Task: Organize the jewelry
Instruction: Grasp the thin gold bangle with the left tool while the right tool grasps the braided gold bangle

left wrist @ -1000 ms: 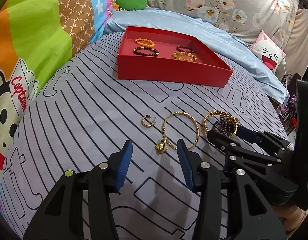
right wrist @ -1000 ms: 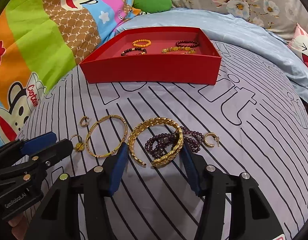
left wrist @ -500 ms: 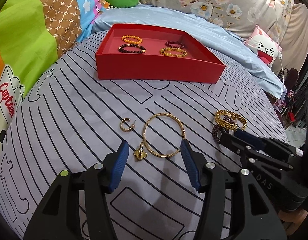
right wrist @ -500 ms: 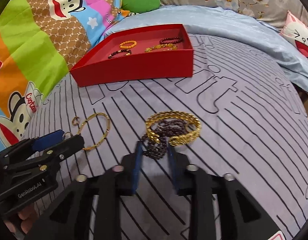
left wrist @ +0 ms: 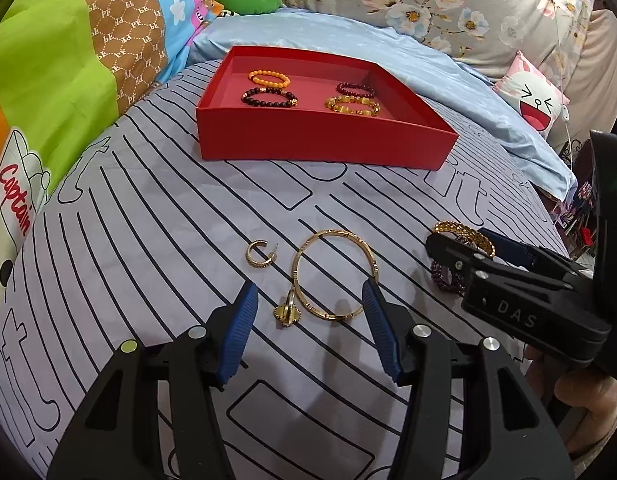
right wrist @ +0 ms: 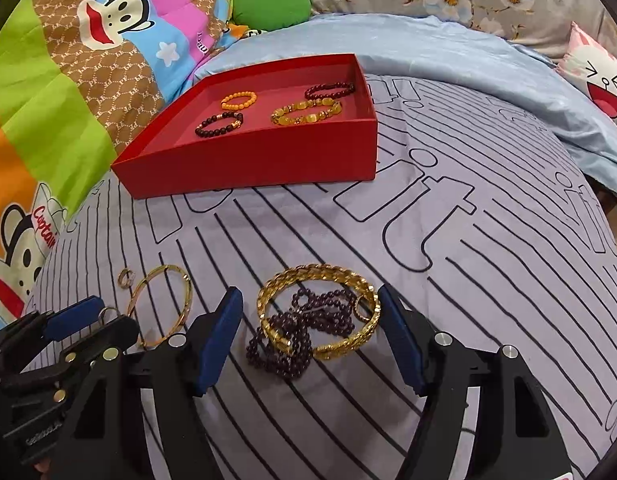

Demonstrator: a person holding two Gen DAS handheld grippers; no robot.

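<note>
Four beaded bracelets [left wrist: 270,78] are already lying in the far red tray [left wrist: 324,142], while the near gold bangle [left wrist: 334,276] and woven cuff [right wrist: 320,312] are being straddled, ungripped, by both grippers' wide-standing fingers [left wrist: 240,328] on the bed.

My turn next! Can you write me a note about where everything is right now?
Left claw: open, around the thin gold bangle and charm, not gripping.
Right claw: jaws just opened wider, open around the braided gold bracelet and purple beads.
Done: four bead bracelets in the red tray.
Left: bangle, charm, braided bracelet, beads and the small hoop earring, all on the bed.
</note>
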